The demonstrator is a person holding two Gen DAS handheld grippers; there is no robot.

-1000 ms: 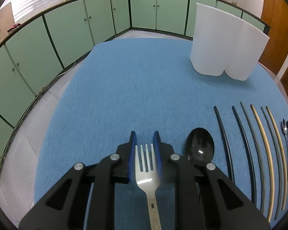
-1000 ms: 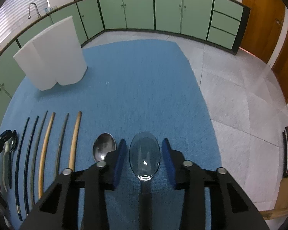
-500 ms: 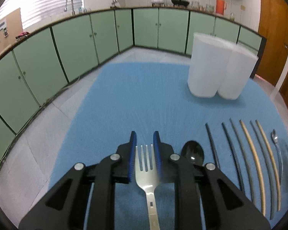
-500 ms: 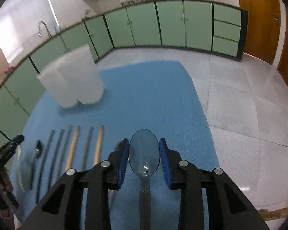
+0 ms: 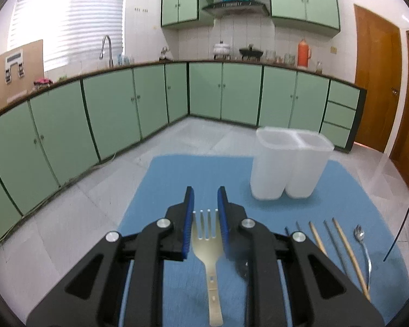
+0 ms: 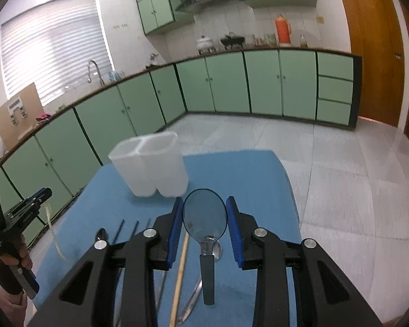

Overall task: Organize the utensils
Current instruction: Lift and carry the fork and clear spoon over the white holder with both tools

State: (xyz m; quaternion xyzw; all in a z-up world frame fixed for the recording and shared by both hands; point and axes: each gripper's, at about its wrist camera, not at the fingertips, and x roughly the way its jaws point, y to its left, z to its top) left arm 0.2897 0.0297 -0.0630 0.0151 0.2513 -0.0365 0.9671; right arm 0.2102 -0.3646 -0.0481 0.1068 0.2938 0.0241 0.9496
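My left gripper (image 5: 205,212) is shut on a silver fork (image 5: 207,245) and holds it up above the blue mat (image 5: 177,179), tines forward. My right gripper (image 6: 205,218) is shut on a dark translucent spoon (image 6: 205,219), bowl forward, also raised. A white two-compartment holder (image 5: 289,166) stands on the mat ahead of both; it shows in the right wrist view (image 6: 150,166) too. Several chopsticks (image 5: 346,248) and a small metal spoon (image 5: 362,245) lie on the mat below. The left gripper also shows in the right wrist view (image 6: 30,204).
A black spoon (image 5: 241,268) lies partly hidden under the left gripper. A metal spoon (image 6: 216,250) and chopsticks (image 6: 181,267) lie under the right gripper. Green kitchen cabinets (image 5: 150,103) ring the tiled floor, with a wooden door (image 5: 376,81) at right.
Both grippers have lifted and tilted up with their utensils, away from the mat. The holder now sits lower and nearer the centre of both views.
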